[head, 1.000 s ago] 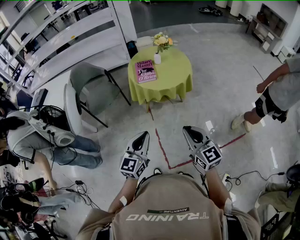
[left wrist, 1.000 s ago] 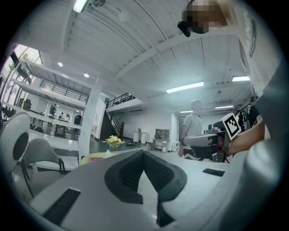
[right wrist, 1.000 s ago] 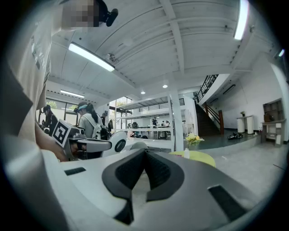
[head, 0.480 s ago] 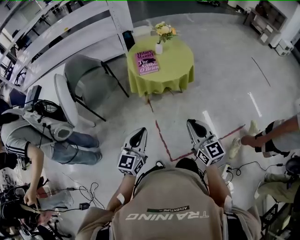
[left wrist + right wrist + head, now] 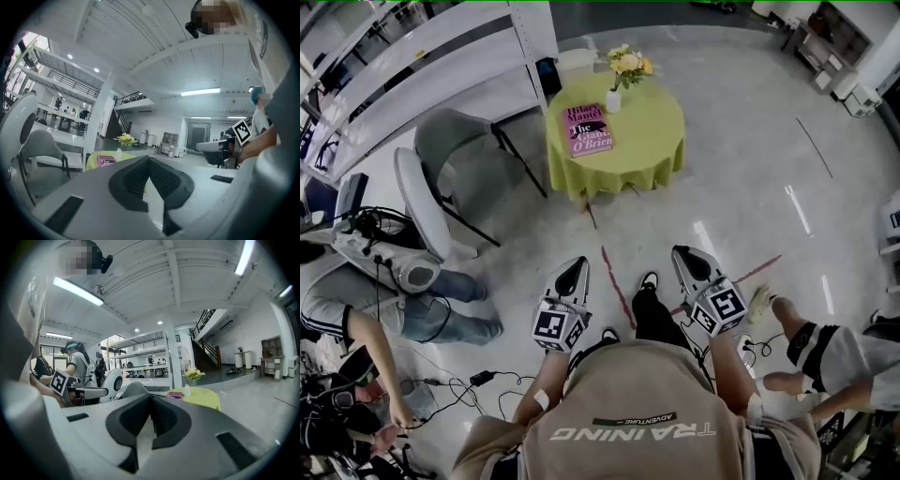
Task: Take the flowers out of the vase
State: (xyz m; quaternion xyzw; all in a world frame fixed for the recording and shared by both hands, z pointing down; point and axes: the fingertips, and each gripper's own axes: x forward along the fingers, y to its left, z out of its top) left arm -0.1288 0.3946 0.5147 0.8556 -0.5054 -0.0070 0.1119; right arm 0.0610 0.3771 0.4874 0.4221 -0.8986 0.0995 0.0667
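Note:
Far ahead, a small white vase (image 5: 614, 100) holding yellow flowers (image 5: 625, 64) stands on a round table with a lime-green cloth (image 5: 642, 141), beside a pink book (image 5: 589, 128). My left gripper (image 5: 575, 272) and right gripper (image 5: 687, 258) are held side by side well short of the table, both shut and empty. In the left gripper view, the flowers (image 5: 125, 138) show small beyond the shut left gripper (image 5: 149, 159). The right gripper view shows the flowers (image 5: 193, 374) and vase (image 5: 187, 390) beyond the shut right gripper (image 5: 151, 397).
Two grey chairs (image 5: 441, 169) stand left of the table, with white shelving (image 5: 441, 47) behind. A seated person (image 5: 403, 291) and floor cables (image 5: 478, 380) are at the left. Another person's legs (image 5: 820, 352) are close on the right. Red tape (image 5: 617, 286) marks the floor.
I have stepped forward, one foot now showing between the grippers. Both grippers sank slightly and stayed shut. The person on the right walked from the far right to close beside me.

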